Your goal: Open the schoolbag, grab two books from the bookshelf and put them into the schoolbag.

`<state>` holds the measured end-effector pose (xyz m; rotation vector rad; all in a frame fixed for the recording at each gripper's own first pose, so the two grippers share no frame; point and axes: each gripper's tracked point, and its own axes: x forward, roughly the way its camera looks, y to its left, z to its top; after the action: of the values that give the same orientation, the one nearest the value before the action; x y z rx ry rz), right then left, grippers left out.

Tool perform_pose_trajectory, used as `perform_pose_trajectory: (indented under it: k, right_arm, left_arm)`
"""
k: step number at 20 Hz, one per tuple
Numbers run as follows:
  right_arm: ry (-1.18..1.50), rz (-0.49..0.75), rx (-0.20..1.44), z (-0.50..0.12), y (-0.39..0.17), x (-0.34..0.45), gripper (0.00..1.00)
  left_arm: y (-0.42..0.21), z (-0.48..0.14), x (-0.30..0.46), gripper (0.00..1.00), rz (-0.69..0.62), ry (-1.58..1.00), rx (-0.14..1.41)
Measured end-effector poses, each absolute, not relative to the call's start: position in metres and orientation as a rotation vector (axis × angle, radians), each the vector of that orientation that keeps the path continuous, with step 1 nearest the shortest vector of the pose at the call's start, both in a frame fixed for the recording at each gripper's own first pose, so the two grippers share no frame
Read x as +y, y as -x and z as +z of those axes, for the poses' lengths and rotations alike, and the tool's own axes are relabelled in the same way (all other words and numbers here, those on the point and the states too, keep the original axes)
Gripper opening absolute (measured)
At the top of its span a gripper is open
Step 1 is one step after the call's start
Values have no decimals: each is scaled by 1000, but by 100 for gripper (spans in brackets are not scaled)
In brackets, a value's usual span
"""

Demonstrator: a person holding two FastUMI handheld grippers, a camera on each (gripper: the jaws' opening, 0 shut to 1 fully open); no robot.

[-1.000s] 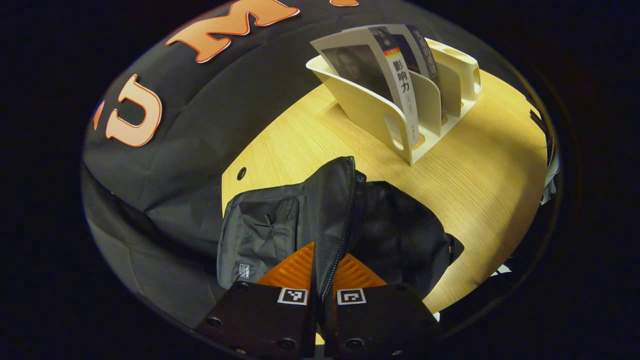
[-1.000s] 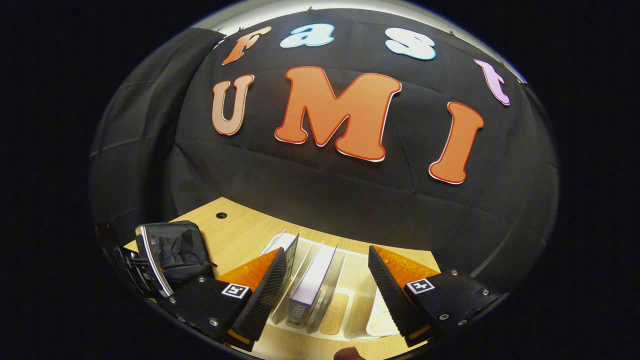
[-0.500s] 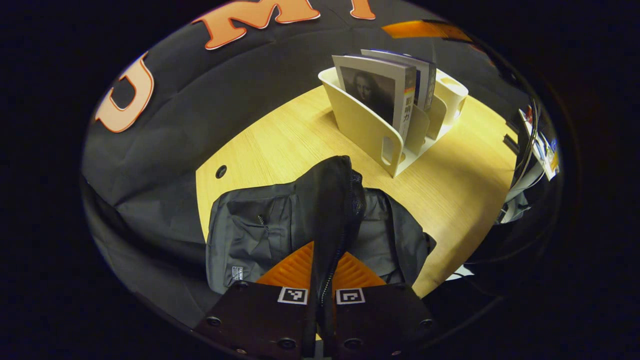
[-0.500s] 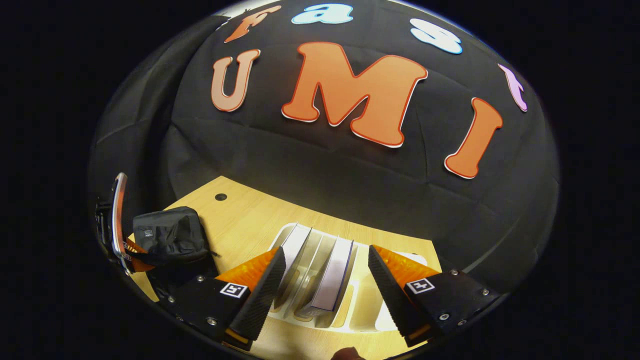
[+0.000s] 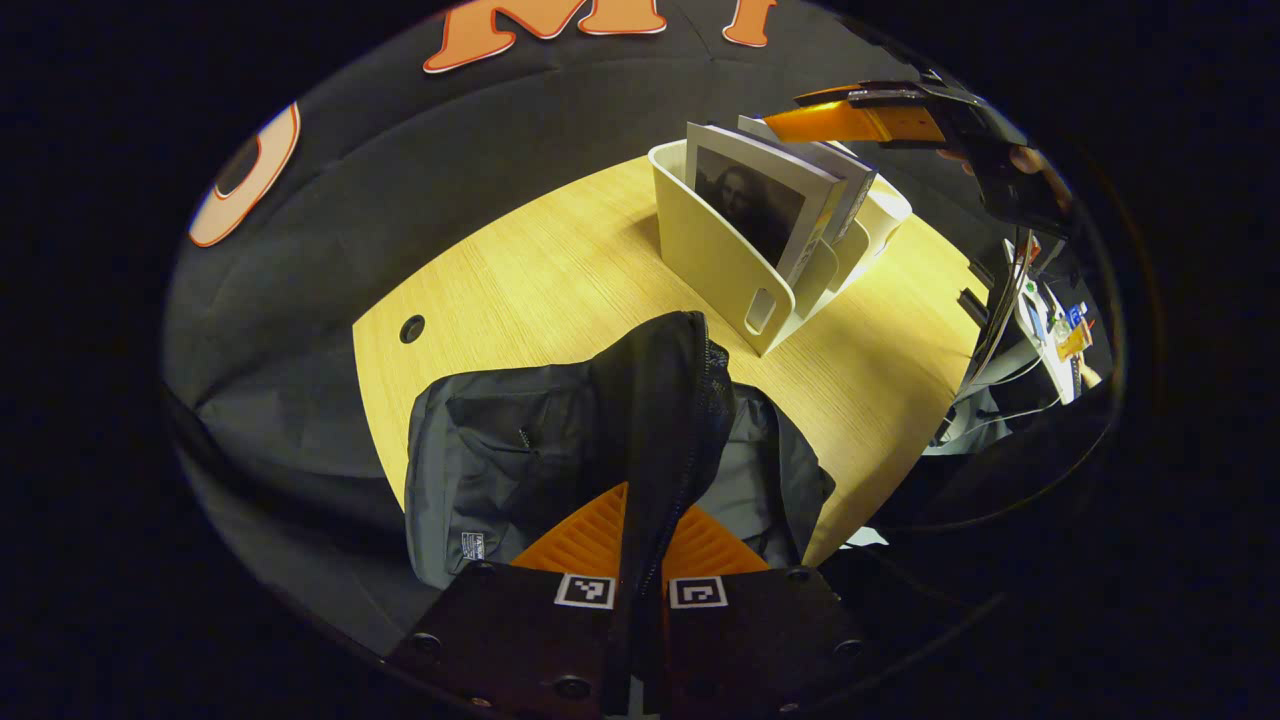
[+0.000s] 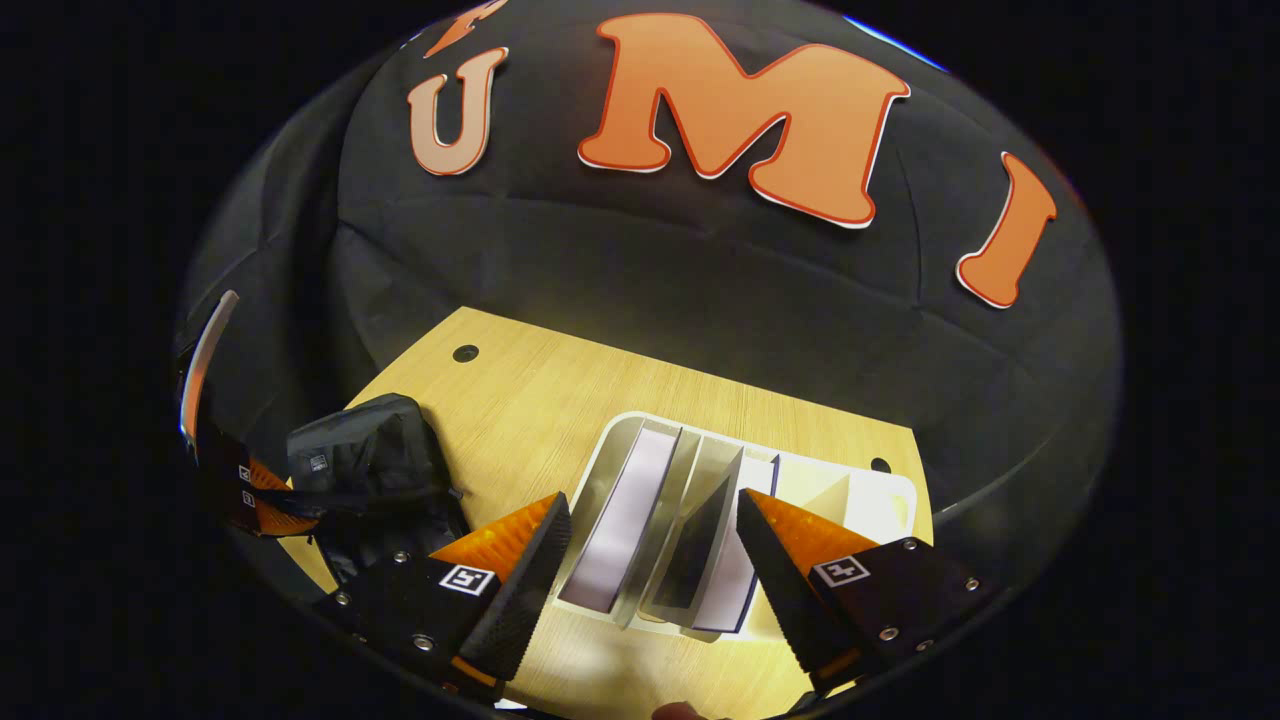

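Note:
The dark schoolbag [image 5: 500,460] lies on the wooden table [image 5: 560,270], its zipped flap lifted upright. My left gripper [image 5: 650,505] is shut on that flap's zipper edge. A white bookshelf [image 5: 715,265] stands farther back holding a portrait-cover book [image 5: 750,200] and a second book [image 5: 848,185]. My right gripper [image 5: 860,115] hovers above it, held by a hand [image 5: 1020,165]. In the right gripper view my right gripper [image 6: 650,530] is open, looking down on the bookshelf [image 6: 860,500]. One book [image 6: 625,515] and another book [image 6: 730,570] lie between its fingers, untouched. The schoolbag [image 6: 370,460] and left gripper [image 6: 240,490] show at the left.
The table has a cable hole [image 5: 411,328] near its back left and another hole [image 6: 872,465] behind the bookshelf. Past the table's right edge hang cables and small clutter [image 5: 1050,320]. The black cloth wall rises just behind the table.
My right gripper has moved forward over the bookshelf and tipped downward, still open. My left gripper keeps its hold on the bag flap and has drawn back slightly.

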<state>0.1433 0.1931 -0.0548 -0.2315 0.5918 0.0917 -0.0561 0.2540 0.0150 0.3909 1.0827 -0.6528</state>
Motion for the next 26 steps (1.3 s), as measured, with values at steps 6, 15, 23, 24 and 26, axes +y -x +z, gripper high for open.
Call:
perform_pose_trajectory:
  k: [6,15,23,24,26]
  right_arm:
    - [135,84,765,-81,-158,204,100]
    - [53,46,1012,-113,-169,205,92]
    - [-24,9,1190,-140,-167,209,51]
    - [-17,2,1193,-137,-166,206,45]
    - [-40,-21,1200,-140,-167,209,41]
  left_arm:
    - [40,23,260,6,-708,-449,1123]
    - [15,40,271,6,-776,-499,1171]
    - [10,36,265,6,-814,-515,1178]
    - [10,35,264,6,-813,-513,1179]
    - [11,33,264,6,-820,-516,1180]
